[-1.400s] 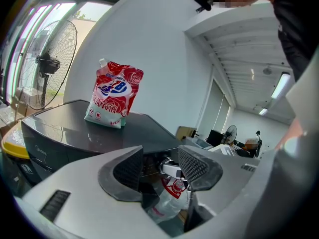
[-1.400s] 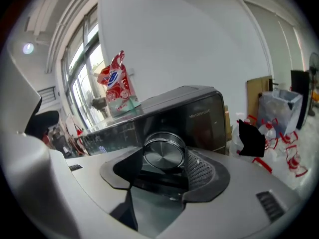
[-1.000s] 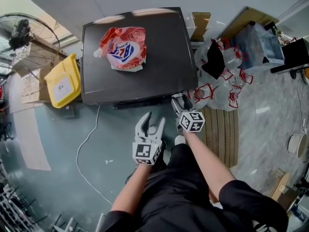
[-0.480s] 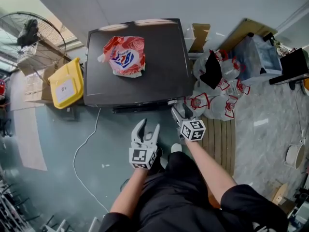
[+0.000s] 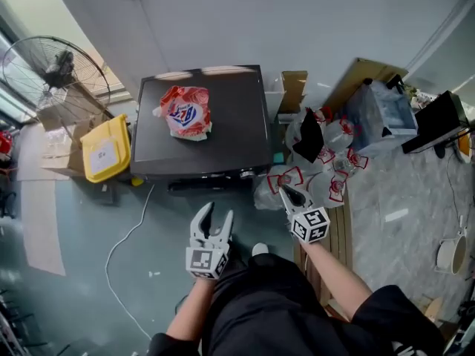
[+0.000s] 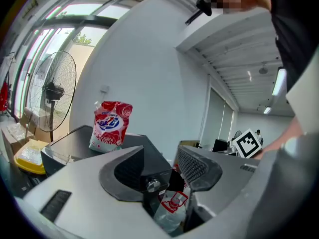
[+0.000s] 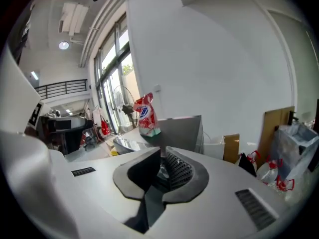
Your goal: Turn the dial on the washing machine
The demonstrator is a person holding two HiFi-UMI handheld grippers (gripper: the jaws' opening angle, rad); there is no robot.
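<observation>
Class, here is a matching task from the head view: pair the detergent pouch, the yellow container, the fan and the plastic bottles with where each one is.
Column 1:
1 detergent pouch
2 yellow container
3 fan
4 plastic bottles

Column 2:
A by the window, farthest left
B on the floor right of the washing machine
C on the machine's top
D close beside the machine's left side

Pairs: 1-C, 2-D, 3-A, 4-B
</observation>
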